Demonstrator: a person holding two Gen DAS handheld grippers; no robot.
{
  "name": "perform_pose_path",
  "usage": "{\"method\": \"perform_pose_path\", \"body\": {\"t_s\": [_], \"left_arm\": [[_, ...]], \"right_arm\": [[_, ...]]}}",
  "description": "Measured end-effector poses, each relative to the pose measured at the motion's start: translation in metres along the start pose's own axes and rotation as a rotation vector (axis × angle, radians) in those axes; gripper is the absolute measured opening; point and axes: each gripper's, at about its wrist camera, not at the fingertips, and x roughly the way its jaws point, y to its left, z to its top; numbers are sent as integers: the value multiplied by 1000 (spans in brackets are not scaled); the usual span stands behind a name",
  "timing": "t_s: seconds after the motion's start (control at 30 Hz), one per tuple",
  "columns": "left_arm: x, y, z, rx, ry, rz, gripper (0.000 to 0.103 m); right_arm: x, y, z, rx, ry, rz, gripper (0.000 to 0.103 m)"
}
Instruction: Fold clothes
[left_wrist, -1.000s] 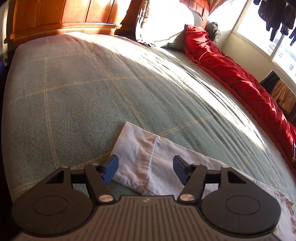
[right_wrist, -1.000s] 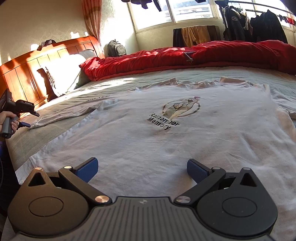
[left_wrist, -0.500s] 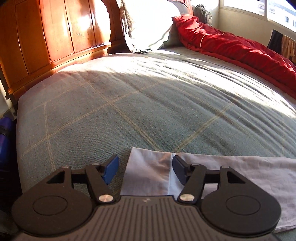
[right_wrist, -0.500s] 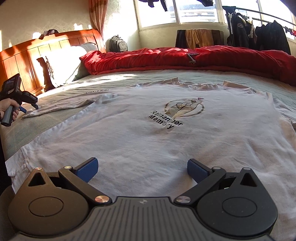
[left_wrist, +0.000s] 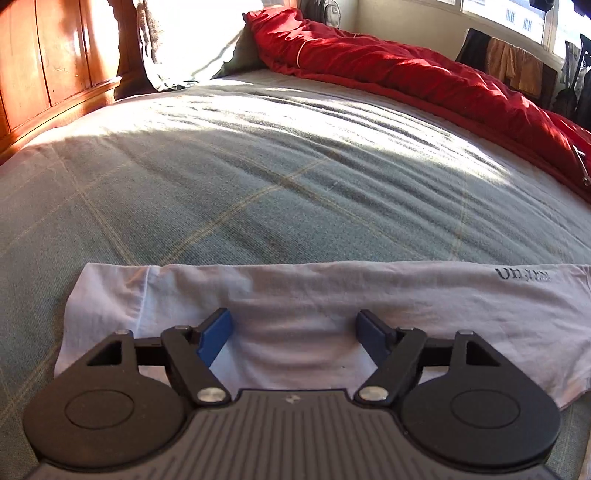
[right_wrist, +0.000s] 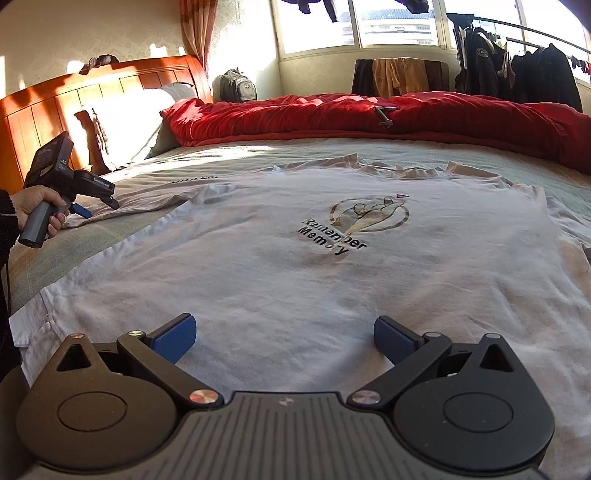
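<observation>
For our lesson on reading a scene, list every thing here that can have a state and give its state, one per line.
T-shirt: spread flat, print up, unfolded.
Sleeve: laid out straight on the bedspread.
Left gripper: jaws opening over the sleeve, gripping nothing.
Right gripper: open, over the T-shirt's hem.
Quilt: bunched along the far side.
Pillow: propped against the headboard.

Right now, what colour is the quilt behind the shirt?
Red quilt, clearest in the right wrist view.
</observation>
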Motion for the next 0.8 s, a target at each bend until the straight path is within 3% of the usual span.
{"method": "perform_pose_path", "body": {"t_s": [0.17, 0.23, 0.33, 0.43, 0.57, 0.8], "left_arm": [[9, -3, 22, -20, 23, 68, 78], [0, -9, 24, -38, 27, 53, 71], [-22, -28, 19, -24, 10, -107, 73], [-26, -60, 13, 40, 38, -185, 73], [-5, -88, 12, 45, 98, -157, 73], [30, -113, 25, 97, 56, 20, 86]], "right_arm": [[0, 0, 0, 0, 0, 2, 103], [-1, -1, 0, 2, 0, 4, 103], [-1, -1, 0, 0, -1, 4, 103], [-1, 0, 0, -4, -1, 0, 103], [0, 0, 0, -5, -1, 0, 103], [0, 2, 0, -18, 2, -5, 103]]}}
